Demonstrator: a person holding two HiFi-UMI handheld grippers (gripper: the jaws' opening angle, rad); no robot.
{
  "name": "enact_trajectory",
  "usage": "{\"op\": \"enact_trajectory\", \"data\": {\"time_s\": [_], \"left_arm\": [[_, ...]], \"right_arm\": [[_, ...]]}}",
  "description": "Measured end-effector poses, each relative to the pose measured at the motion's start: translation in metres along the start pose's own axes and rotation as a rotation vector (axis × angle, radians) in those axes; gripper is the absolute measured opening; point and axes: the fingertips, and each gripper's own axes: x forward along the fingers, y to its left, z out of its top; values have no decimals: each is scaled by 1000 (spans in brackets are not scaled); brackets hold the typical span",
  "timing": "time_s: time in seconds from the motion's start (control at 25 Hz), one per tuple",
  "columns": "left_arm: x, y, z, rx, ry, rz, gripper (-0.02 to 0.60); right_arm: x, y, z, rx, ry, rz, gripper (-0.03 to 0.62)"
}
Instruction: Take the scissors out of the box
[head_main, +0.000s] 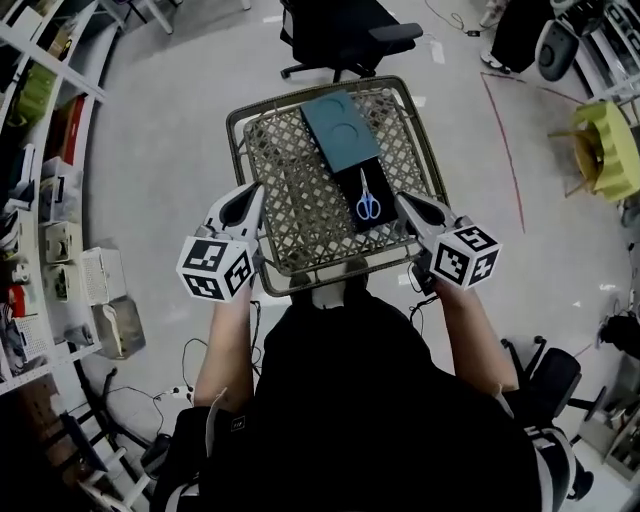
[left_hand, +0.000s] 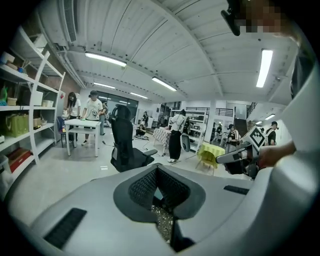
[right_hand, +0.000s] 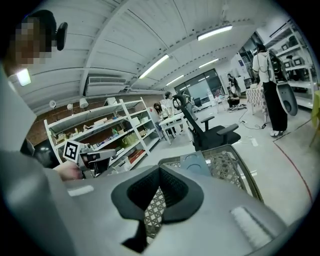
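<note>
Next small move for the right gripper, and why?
Probably open the right gripper: its jaws are shut and empty, tips just right of the blue-handled scissors, which lie flat in the black box. It needs a gap before reaching in.

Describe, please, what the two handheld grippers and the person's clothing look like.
The left gripper and right gripper match: tapered pale grey shells, black textured pads lining the jaws, and a white cube with black square markers at each rear. The person wears a black top.
</note>
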Motion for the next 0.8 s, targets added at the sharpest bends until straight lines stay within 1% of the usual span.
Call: {"op": "enact_trajectory", "data": {"time_s": [0.12,0.2,0.32,0.4,0.56,0.8], "left_arm": [[12,-11,-4,-13,23,46,6],[18,-21,-4,-7,33,65,6],[23,-29,-3,26,56,89,6],[25,-29,-5,27,67,104,6],[31,-28,-14,8,79,107,6],[35,-22,-30,-17,91,78,6]], "right_arm": [[7,-23,1,12,18,45,11],[12,-35,-5,29,44,75,11],[26,-40,-19,15,108,122,11],[35,-42,-29,0,145,140,11],[51,-48,-46,9,195,136,11],[73,-62,-70,18,269,69,11]]}}
